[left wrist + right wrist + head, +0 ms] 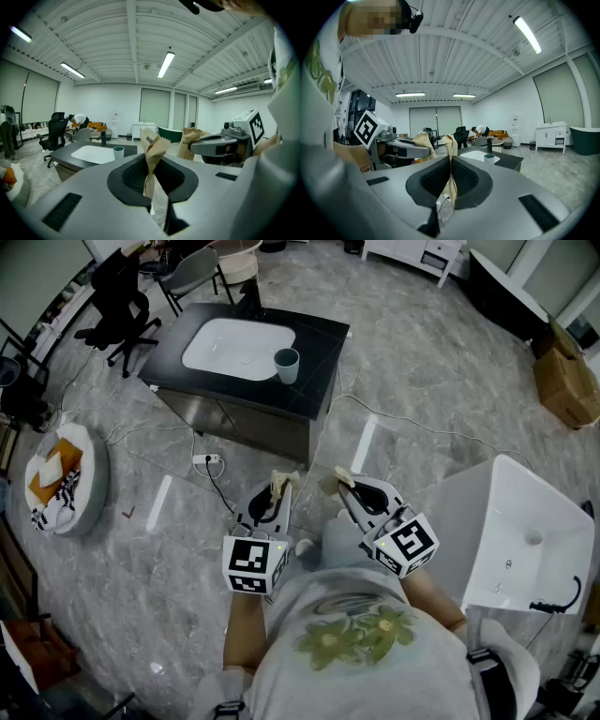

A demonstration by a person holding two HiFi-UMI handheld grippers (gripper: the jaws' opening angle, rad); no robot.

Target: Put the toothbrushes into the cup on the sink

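Marble floor [422,381], cup [287,365] on black sink [234,348] — left gripper [272,501], right gripper [354,495]: fingers [133,176] closed on wrapped toothbrushes [278,483].

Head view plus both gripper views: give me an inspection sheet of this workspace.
Surface: black sink counter with white basin, ahead of the person.
Job's things: teal cup upright beside basin; left toothbrush, right toothbrush, paper-wrapped, not in cup.
Clutter: round basket, cardboard box on floor.
Grippers: left gripper shut on left toothbrush; right gripper shut on right toothbrush.
Cables: power strip and cable on floor before counter.
Surroundings: office chair, white fixture at right.
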